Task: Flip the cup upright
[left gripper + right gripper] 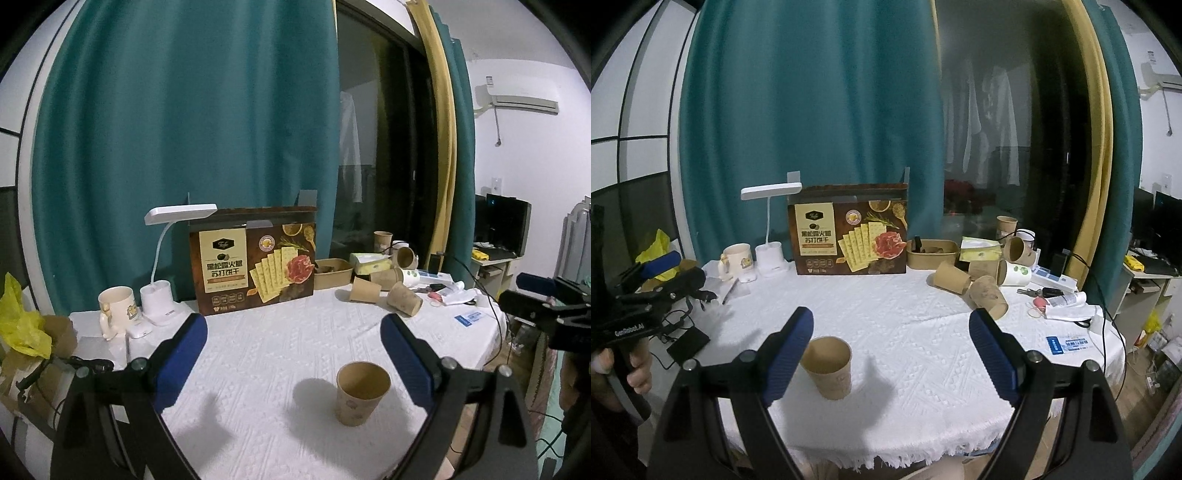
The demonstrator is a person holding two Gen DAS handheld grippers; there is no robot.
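A brown paper cup (362, 393) stands upright, mouth up, on the white tablecloth (258, 354) near the front edge. It also shows in the right wrist view (829, 367), just beside the left blue pad. My left gripper (293, 336) is open and empty, with the cup low between its fingers toward the right one. My right gripper (891, 330) is open and empty, with the cup at its left finger. The right gripper body shows at the right edge of the left wrist view (535, 306); the left gripper body shows at the left of the right wrist view (657, 284).
A cracker box (851, 236) stands at the back with a white desk lamp (770, 229) and a mug (737, 258) to its left. Several paper cups lie tipped at the back right (986, 291), by a brown bowl (932, 253), tissue pack and cables.
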